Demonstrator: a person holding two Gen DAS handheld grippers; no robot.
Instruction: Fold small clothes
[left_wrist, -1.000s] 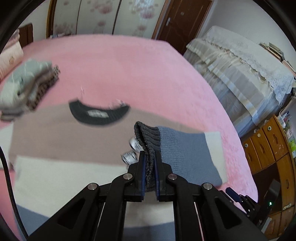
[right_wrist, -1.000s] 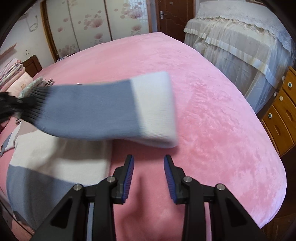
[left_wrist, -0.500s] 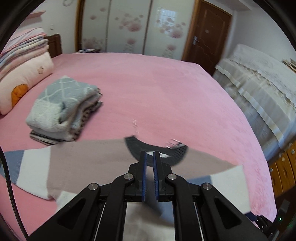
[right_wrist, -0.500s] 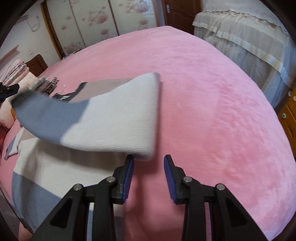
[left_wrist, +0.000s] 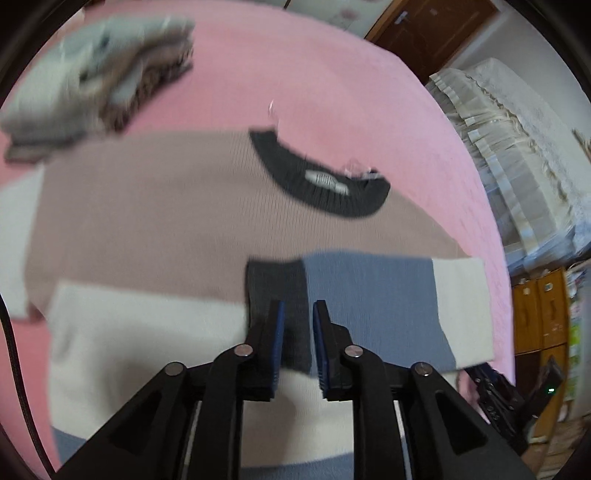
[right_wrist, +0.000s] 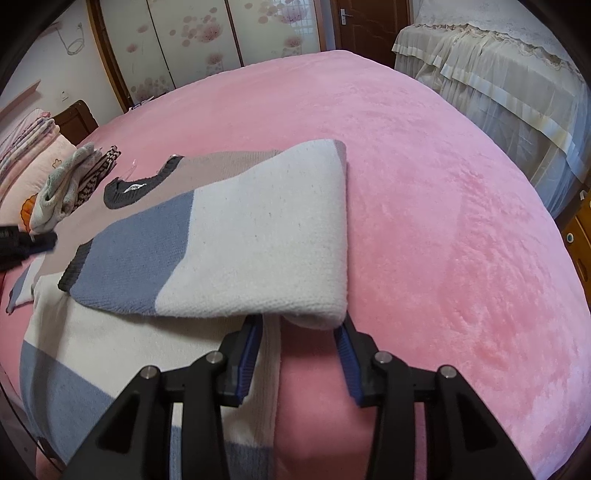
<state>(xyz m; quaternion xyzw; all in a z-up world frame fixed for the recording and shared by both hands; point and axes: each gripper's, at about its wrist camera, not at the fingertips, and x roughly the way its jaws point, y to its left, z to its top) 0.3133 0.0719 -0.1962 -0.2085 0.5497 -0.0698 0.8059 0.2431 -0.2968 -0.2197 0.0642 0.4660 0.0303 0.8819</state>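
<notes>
Both cameras sat just behind their own fingers and looked steeply down over a pink bedspread (right_wrist: 424, 192).

The left wrist view hung close above the sweater (left_wrist: 155, 221), its collar ahead of the left gripper (left_wrist: 298, 325), with the stack of folded clothes (left_wrist: 96, 77) at upper left and a lace-covered bed (left_wrist: 517, 122) at right; the picture was blurred.

The right wrist view looked from the sweater's right edge, past the right gripper (right_wrist: 301, 343), toward floral wardrobe doors (right_wrist: 192, 40).

The 2 views shared the folded-over sleeve (right_wrist: 236, 240), collar, stack, bedspread and far bed. Each caught the other gripper at its frame's edge.
</notes>
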